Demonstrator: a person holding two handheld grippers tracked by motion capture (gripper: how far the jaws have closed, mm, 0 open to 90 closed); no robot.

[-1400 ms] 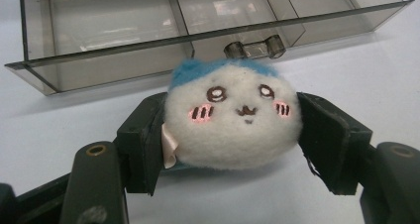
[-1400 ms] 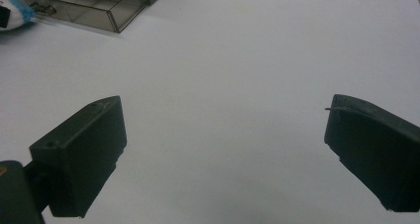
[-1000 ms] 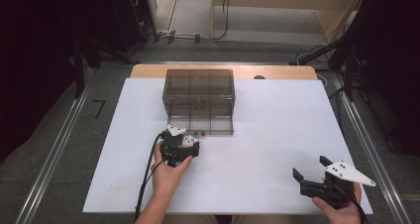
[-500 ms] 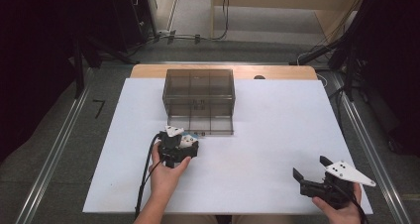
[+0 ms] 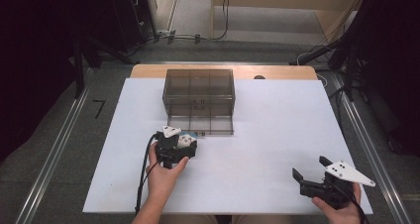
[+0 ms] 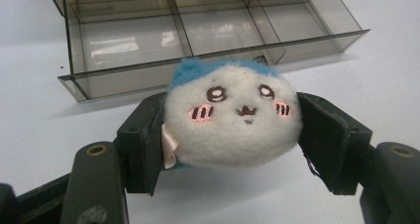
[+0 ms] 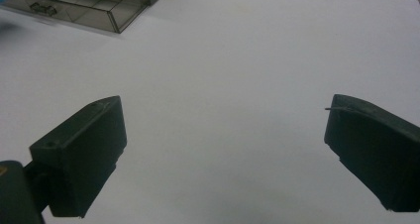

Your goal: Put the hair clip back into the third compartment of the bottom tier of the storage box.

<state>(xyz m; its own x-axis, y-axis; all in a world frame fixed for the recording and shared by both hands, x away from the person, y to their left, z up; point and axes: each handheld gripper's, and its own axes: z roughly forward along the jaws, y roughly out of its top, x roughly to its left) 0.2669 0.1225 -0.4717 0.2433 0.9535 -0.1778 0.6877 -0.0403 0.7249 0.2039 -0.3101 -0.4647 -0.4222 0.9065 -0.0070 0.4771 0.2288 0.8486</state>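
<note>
A small white plush toy [image 6: 233,117] with a blue top, pink cheeks and a stitched face sits squeezed between the two black jaws of my left gripper [image 6: 230,135], just above the white table. From above, that left gripper [image 5: 190,139] hovers close to the front of a smoky transparent organizer box [image 5: 199,100], whose pulled-out drawer [image 6: 198,35] holds several empty compartments. My right gripper [image 5: 309,170] rests near the table's front right corner, its jaws spread wide with nothing between them [image 7: 223,149].
The white tabletop [image 5: 277,125] stretches between the two grippers. Beyond the table's wooden far edge [image 5: 277,71] lie cables and dark stands on the floor. A metal rail [image 5: 54,149] runs along the left side.
My left gripper with the plush toy has drifted slightly toward me and to the left, away from the drawer front. The right gripper has stayed put.
</note>
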